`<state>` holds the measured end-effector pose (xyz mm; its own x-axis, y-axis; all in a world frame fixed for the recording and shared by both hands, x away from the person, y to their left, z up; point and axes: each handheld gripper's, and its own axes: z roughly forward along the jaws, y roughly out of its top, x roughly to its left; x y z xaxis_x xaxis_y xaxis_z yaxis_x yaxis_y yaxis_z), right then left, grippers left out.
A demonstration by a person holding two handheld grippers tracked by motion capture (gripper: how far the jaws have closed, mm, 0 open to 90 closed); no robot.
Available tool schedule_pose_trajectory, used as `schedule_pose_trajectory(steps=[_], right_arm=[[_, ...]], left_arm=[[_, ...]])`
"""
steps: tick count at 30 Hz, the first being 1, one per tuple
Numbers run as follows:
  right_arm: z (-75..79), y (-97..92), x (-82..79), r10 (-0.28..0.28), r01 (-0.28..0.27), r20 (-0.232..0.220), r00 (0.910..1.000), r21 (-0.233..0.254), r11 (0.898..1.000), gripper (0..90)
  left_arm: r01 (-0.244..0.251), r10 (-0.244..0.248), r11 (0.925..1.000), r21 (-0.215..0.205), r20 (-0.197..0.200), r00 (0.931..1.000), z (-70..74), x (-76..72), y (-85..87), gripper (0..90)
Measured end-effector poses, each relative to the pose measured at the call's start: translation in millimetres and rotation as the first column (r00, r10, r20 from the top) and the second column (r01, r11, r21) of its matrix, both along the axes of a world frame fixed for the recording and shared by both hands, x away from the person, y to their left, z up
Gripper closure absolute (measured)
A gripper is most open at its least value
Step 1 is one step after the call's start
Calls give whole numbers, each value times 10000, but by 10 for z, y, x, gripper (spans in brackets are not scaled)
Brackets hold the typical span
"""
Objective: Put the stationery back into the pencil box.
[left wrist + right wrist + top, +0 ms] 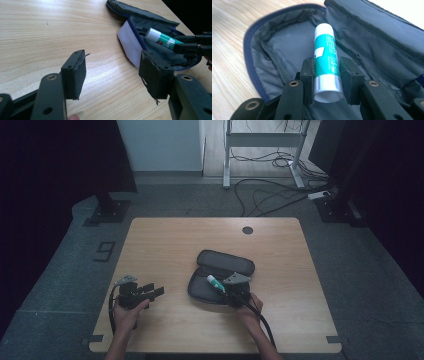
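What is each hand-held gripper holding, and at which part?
The right hand-held gripper grips the glue stick near its bottom end, over the open pouch. The left hand-held gripper holds nothing.

Left tool (159,292) held low, jaws apart; right tool (327,75) angled downward, jaws clamped.

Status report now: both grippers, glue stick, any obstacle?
Right gripper shut on glue stick, over open pouch. Left gripper open, idle. Nothing in the way.
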<state>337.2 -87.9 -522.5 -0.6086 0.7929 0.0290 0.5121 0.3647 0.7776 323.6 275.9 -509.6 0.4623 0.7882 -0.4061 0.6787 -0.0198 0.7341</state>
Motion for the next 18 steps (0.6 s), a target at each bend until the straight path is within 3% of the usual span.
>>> schedule_pose_trajectory(steps=[7, 9, 13, 18], right_arm=[[-35, 15, 3, 142, -147, -103, 9998, -531, 9985, 640], [-40, 26, -4, 172, -172, -3, 9999, -718, 9973, 592], [-20, 25, -18, -53, 58, 94, 9999, -530, 9986, 512], [19, -11, -30, -229, 228, 214, 9995, 50, 9997, 455]], left_arm=[[61, -61, 10000, 5, -62, 10000, -10, 4, -9, 384], [55, -55, 10000, -14, -62, 10000, -9, 3, -8, 384], [52, -53, 10000, -30, -70, 10000, -9, 4, -3, 384], [66, -66, 10000, -10, -76, 9999, -14, 4, -11, 384]])
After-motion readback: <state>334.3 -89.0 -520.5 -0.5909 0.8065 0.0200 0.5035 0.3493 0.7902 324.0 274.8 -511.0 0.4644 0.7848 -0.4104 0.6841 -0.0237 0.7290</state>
